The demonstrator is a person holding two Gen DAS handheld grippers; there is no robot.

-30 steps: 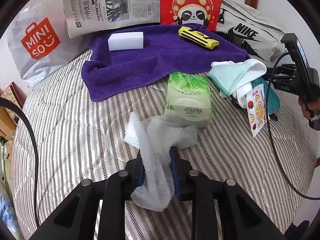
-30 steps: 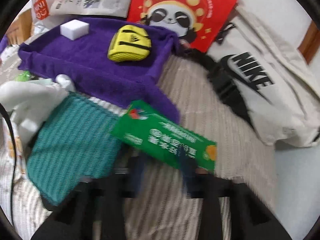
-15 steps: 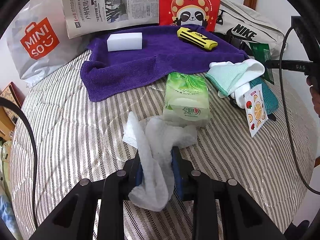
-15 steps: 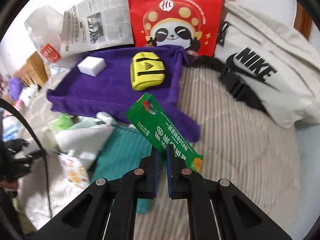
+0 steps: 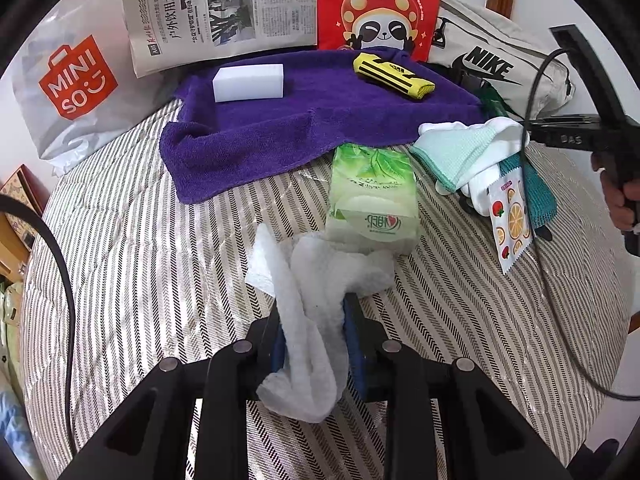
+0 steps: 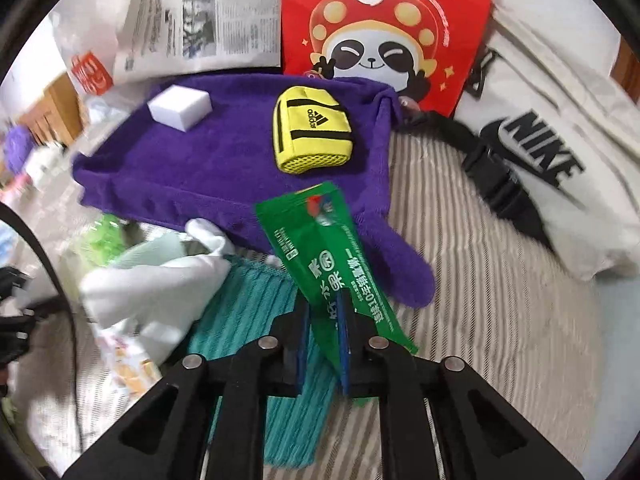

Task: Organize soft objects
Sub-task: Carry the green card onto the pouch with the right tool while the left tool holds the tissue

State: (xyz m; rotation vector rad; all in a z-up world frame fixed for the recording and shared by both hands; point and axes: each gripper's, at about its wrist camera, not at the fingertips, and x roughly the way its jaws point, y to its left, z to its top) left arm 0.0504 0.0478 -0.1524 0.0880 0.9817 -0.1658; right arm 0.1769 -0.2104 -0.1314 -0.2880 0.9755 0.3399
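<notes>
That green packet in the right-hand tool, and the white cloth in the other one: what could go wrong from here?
1. The green packet is flat and slick, sits slanted between the right gripper jaws, which are opening, so it may slip onto the teal cloth.
2. The white cloth hangs loosely from the left gripper; its far end lies against the tissue pack, so lifting might drag that pack.

striped bed (image 5: 120, 240), purple towel (image 5: 320, 120), perhaps tissues (image 5: 372, 200)
</notes>
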